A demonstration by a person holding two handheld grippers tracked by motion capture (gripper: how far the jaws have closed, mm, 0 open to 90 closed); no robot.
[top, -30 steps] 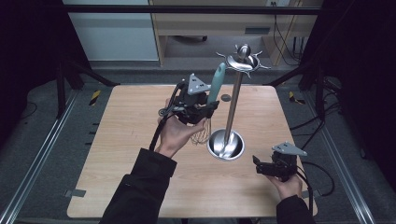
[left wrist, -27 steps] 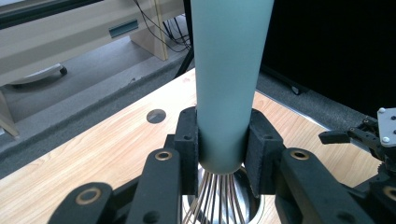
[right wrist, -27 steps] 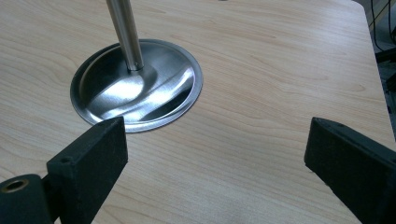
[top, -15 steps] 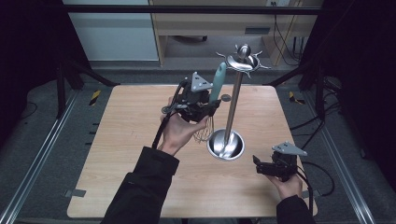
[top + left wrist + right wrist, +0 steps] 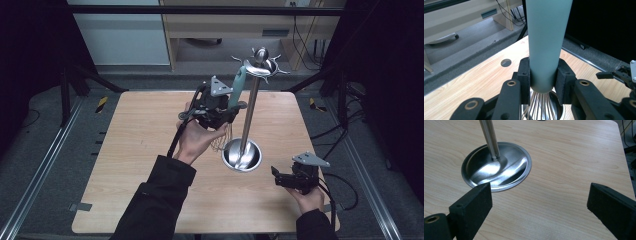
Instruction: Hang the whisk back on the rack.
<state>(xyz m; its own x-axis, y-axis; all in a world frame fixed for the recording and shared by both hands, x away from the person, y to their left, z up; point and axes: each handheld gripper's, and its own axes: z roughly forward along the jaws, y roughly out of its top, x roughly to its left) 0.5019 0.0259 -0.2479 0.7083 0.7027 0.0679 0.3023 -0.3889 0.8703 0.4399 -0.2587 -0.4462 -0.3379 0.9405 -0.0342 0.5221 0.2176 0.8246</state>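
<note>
The whisk point(image 5: 235, 95) is held up off the counter point(image 5: 125, 150) by the left tongs point(image 5: 226, 114), clamped right at the bottom end of its teal handle — in the left gripper view the two black pads point(image 5: 524, 80) are pressed flat against either side of the handle point(image 5: 546, 45), with the wire loops point(image 5: 541, 105) fanning out just below the grip. So the left tongs are closed on the whisk, and the handle stands up and away from them, tilted a bit toward the top of the steel stand point(image 5: 252, 110). In the high view the handle's upper end is seen just beside the hook crown point(image 5: 261, 62) of that stand; whether it actually touches a hook can't be told. The wire end hangs near the stand's round base point(image 5: 242, 155), slightly to its left.

The right tongs point(image 5: 278, 176) are kept low over the counter near the front right corner, well apart from the whisk. Their jaws are spread wide with nothing between them — in the right gripper view only bare wood is seen between the pads point(image 5: 476, 197), with the stand's shiny base dish point(image 5: 496, 167) and pole point(image 5: 489, 138) just beyond the left pad.
</note>
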